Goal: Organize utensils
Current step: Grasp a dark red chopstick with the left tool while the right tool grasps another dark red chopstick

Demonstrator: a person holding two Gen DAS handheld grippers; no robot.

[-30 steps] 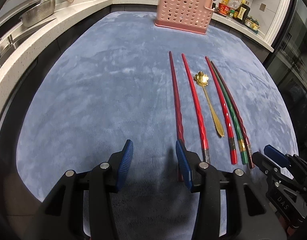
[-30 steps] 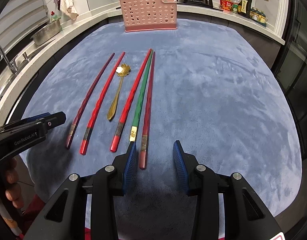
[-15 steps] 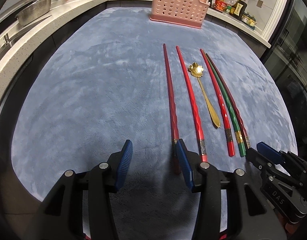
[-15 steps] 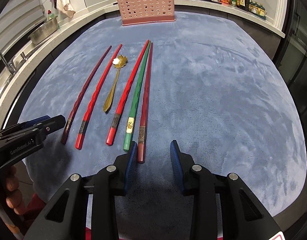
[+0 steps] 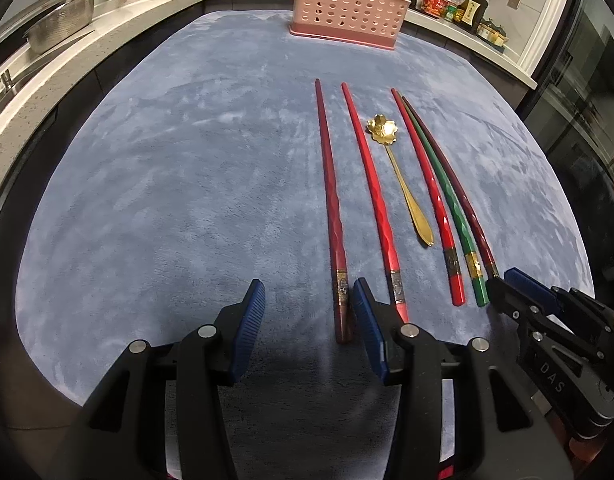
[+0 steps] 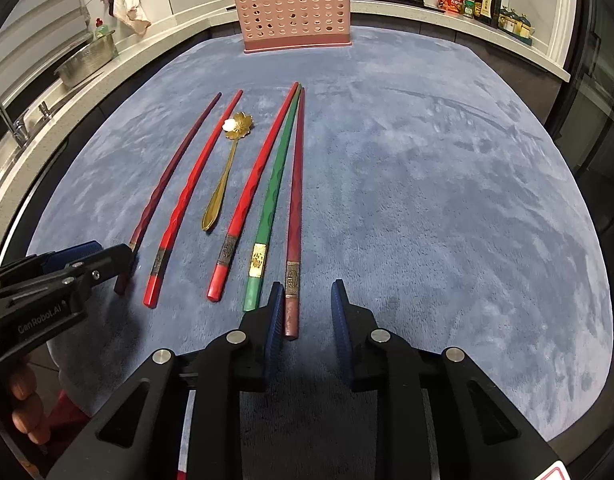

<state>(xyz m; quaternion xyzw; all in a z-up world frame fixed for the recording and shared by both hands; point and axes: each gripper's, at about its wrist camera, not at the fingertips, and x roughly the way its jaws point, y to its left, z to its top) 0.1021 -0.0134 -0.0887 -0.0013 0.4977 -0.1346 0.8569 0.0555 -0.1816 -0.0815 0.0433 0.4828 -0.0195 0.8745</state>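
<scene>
A blue-grey plush mat (image 6: 427,200) covers the work surface from the near edge to the counter. At twelve o'clock on its far edge stands a pink perforated utensil holder (image 6: 295,12), with a few handles showing above its rim.

Six utensils lie side by side on the mat, all pointing toward twelve o'clock. In the right wrist view, from nine o'clock toward three, they are: a dark maroon chopstick (image 6: 171,184), a bright red chopstick (image 6: 195,184), a gold spoon (image 6: 223,176) with a flower-shaped bowl, a second bright red chopstick (image 6: 259,184), a green chopstick (image 6: 275,188) and a dull red-brown chopstick (image 6: 296,184). The last three lie touching or nearly so. The chopsticks have faceted, wavy shafts and a patterned metal band near the thick end; the spoon is shorter and slimmer.

The right gripper (image 6: 307,304) sits at six o'clock, its blue-padded jaws having just been closing. The thick end of the red-brown chopstick lies between them, close against the left pad; the other pad stands clear, so it is not yet pinched. The left gripper (image 5: 309,312) is held about half apart. The end of the dark maroon chopstick (image 5: 333,216) lies just inside its right pad, though whether that pad touches it is hard to tell from this angle. Fingers (image 6: 25,404) of a hand show at eight o'clock behind the left gripper's body.
</scene>
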